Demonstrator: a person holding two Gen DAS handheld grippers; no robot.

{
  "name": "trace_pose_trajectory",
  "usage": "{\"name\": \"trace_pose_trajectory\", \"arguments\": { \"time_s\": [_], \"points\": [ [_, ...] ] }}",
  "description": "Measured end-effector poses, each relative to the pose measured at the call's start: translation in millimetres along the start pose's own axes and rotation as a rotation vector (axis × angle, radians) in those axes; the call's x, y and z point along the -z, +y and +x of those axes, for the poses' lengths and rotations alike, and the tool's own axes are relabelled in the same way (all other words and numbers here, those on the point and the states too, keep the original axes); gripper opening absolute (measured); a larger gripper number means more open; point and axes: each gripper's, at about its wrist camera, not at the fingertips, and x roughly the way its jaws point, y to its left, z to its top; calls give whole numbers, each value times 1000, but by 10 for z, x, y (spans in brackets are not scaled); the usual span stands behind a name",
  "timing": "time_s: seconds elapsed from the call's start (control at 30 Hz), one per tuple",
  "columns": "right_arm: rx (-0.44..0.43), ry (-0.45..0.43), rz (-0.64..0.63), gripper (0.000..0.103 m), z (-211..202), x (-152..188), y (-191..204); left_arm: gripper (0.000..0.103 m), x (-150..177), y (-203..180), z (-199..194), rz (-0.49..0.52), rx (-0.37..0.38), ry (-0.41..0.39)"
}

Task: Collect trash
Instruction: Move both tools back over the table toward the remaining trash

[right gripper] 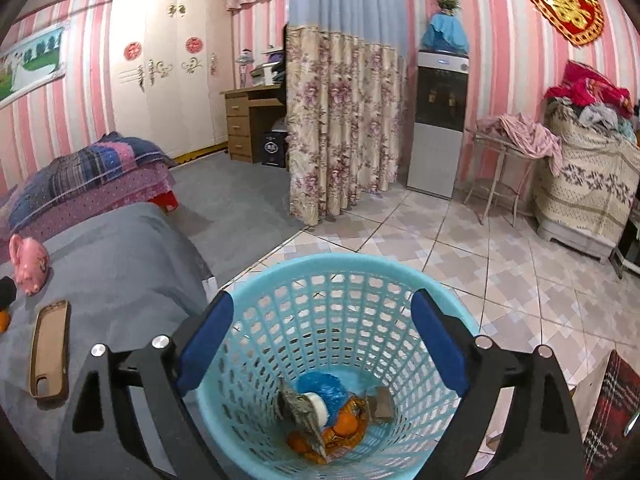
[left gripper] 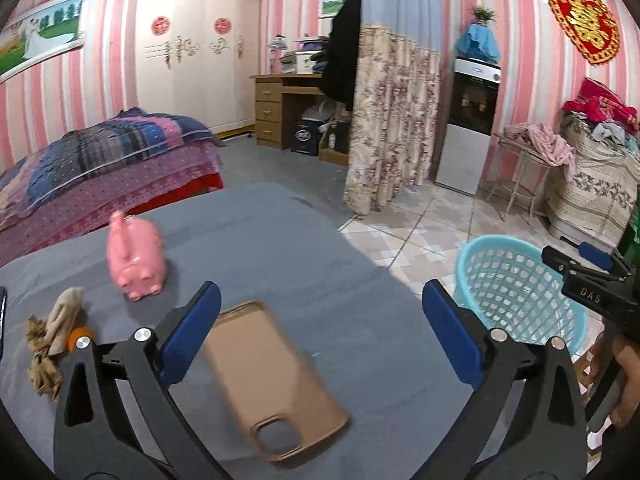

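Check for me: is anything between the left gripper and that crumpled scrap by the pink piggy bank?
Nothing blocks it. The left gripper is open over the phone case; the crumpled scrap lies further left on the grey cloth, beside the pink piggy bank, with bare cloth between.

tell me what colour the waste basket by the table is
Light blue, with a lattice of holes in its wall; the basket shows best in the right wrist view.

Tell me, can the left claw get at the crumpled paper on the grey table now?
Probably yes. The left claw is open and empty, and the paper lies uncovered to its left on the table.
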Motion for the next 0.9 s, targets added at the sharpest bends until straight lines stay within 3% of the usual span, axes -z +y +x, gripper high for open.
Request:
{"name": "trace_pose_trajectory", "arguments": {
  "time_s": [0.23,0.33,0.9],
  "points": [
    [-63,-16,-72,89,-182,36,362,97,201,467,-134,-70,-82,38],
    [-103,-32,-77,97,-290,72,522,97,277,636,-226,-98,-117,38],
    [-286,-18,-184,97,-597,336,1500,97,720,1592,-730,-194,-280,60]
  ]
}}
